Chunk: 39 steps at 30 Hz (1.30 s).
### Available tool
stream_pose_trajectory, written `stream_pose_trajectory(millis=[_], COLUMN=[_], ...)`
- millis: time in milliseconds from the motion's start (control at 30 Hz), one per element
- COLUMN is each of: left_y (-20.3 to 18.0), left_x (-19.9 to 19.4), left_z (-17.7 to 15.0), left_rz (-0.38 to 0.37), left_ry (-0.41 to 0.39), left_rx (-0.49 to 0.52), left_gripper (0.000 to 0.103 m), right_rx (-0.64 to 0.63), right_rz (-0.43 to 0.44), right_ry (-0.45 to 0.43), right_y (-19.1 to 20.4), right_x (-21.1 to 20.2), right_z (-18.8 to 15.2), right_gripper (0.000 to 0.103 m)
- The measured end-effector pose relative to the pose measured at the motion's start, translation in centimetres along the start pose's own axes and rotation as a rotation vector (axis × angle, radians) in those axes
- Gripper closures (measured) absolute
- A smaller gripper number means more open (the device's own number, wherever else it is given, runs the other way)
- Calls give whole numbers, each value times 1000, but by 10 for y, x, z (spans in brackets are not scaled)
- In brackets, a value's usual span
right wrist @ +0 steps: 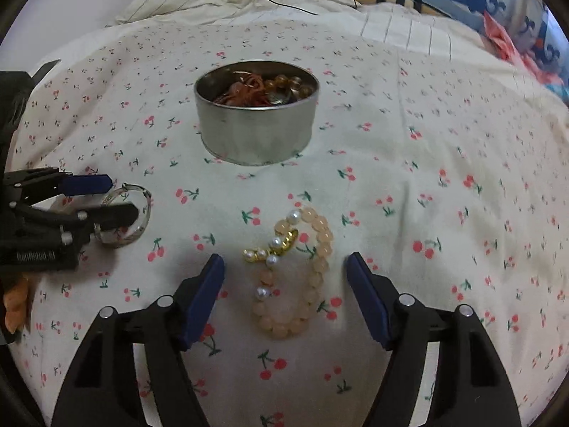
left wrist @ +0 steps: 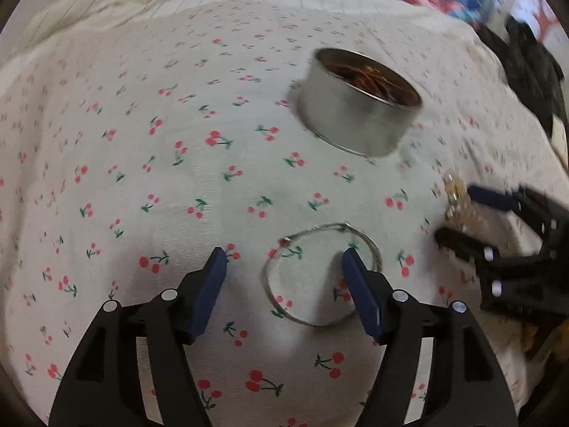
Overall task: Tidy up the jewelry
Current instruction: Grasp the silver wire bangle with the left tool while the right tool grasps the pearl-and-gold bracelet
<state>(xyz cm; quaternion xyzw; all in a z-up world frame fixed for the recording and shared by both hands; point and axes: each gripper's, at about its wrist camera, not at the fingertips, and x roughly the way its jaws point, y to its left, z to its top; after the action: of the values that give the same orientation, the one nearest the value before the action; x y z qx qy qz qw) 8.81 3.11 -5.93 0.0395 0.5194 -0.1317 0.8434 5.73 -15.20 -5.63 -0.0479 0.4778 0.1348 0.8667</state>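
One tin [right wrist: 256, 121], one bead bracelet [right wrist: 295, 274], one silver bangle [left wrist: 320, 277].

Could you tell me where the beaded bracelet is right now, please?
In the right wrist view the beaded bracelet lies on the cherry-print sheet, between the open right tongs, nearer the camera than the metal tin.

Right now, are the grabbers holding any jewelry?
No, nothing is held. The left gripper stands open over the silver bangle, the right gripper open around the bead bracelet.
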Motion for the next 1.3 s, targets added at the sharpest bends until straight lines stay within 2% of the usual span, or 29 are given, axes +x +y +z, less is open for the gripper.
stream_pose_trajectory(millis=[33,67,100,167,367,467,567,633,700,767,800,833,900,967,1033,1067,1100,1133,1167,1233,1267,1300], left_y=[-3,-4,-4,2,16,25,34,36,35,32,31,30,28,25,21,18,13,8,2,-7,-7,-7], left_x=[-1,-2,-3,-3,-19,-23,-21,-13,-8,0,0,1,3,7,8,8,8,9,9,9,8,7], left_z=[0,0,0,2,5,9,9,9,4,2,2,3,5,7,7,6,7,7,7,7,7,8], left_rz=[-16,-27,-37,-105,-209,-203,-194,-184,-172,-156,-151,-147,-146,-160,-172,-179,-186,-185,-172,-139,-136,-125], left_ry=[-2,-1,-3,9,-54,-88,-83,-50,-21,8,9,12,18,25,26,24,21,20,17,8,6,1], left_rx=[16,22,22,-13,-94,-134,-176,-189,-186,-175,-173,-166,-158,-159,-149,-139,-121,-106,-84,-57,-54,-53], left_gripper=[54,72,88,98,99,99,99,99,99,99,98,98,95,89,80,71,63,59,56,56,59,74], right_rx=[7,17,34,62,114,139,185,220,218,201,194,183,146,74,19,-6,-15,-6,14,54,83,106], right_rz=[6,7,10,24,81,113,137,156,158,149,138,143,137,47,-5,-29,-31,-14,-5,8,24,40], right_ry=[-3,-4,-4,-5,-46,-103,-116,-103,-43,18,26,29,21,17,30,28,26,25,24,24,24,23], right_y=[-1,-3,-7,-13,-20,-25,-36,-42,-44,-42,-41,-39,-31,-20,-11,-7,-5,-7,-11,-18,-24,-28], right_x=[0,-1,-2,-4,-16,-29,-33,-30,-20,-10,-9,-9,-13,-12,-4,-3,-3,-4,-5,-6,-8,-9], right_z=[0,0,0,0,3,7,8,7,7,4,3,2,3,1,0,-1,-1,-2,-1,-1,-1,0], right_gripper=[65,72,86,89,89,89,89,89,88,80,68,52,34,32,33,33,41,57,64,89,91,92])
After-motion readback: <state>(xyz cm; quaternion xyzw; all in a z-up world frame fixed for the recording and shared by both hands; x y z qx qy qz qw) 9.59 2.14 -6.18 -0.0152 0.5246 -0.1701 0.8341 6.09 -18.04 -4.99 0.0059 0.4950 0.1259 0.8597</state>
